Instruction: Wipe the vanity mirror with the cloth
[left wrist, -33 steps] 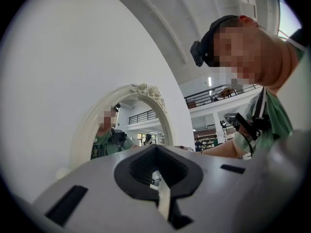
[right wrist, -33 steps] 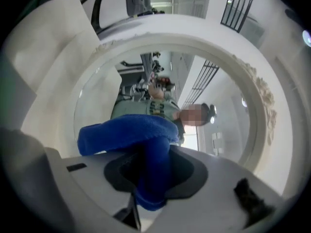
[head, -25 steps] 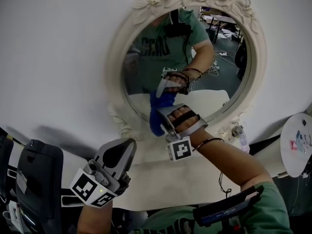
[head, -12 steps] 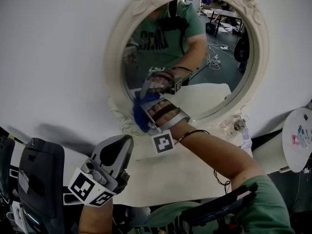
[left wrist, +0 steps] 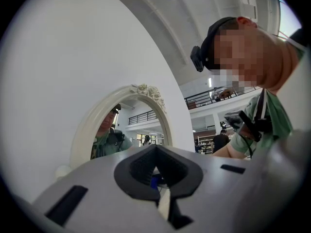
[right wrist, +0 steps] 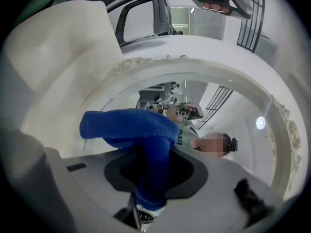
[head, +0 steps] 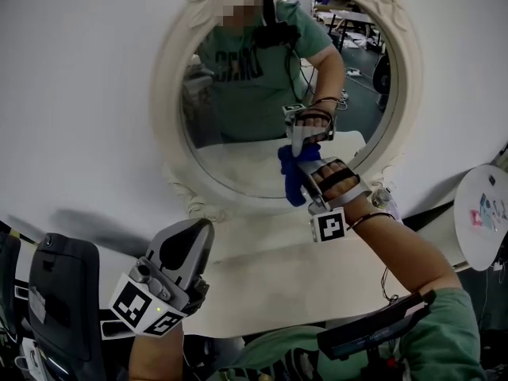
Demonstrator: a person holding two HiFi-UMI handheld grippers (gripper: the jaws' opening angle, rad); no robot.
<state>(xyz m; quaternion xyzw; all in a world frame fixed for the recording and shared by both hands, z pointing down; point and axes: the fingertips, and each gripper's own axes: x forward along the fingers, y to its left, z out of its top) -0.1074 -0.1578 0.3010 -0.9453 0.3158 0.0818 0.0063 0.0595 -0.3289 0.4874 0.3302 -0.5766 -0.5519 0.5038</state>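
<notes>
Found the fingers of the right gripper (right wrist: 148,178) clamped on the blue cloth (right wrist: 131,127), with a thick fold standing out past the tips and bent over to one side. Saw in the head view the same right gripper (head: 302,177) up at the vanity mirror (head: 230,157), the cloth (head: 291,177) apparently touching the glass, judging by the meeting with its own reflection. Placed the cloth at the lower right part of the glass, just beside the lower rim of the ornate frame (head: 168,86), its long axis running up and down along the glass. Judged most of the glass to lie up and to the left from these fingers; expected therefore a sweep in that direction as the next stroke, with the fold flat on the surface. Noted the right forearm stretched forward over the desk (head: 262,272), wrist bent upward, marker cube (head: 329,225) facing the head camera. Found the fingers of the left gripper (left wrist: 156,176) together, with nothing between them. Saw this left gripper (head: 189,248) low over the near part of the desk, well apart from the mirror, clearly the farther one of the two.
</notes>
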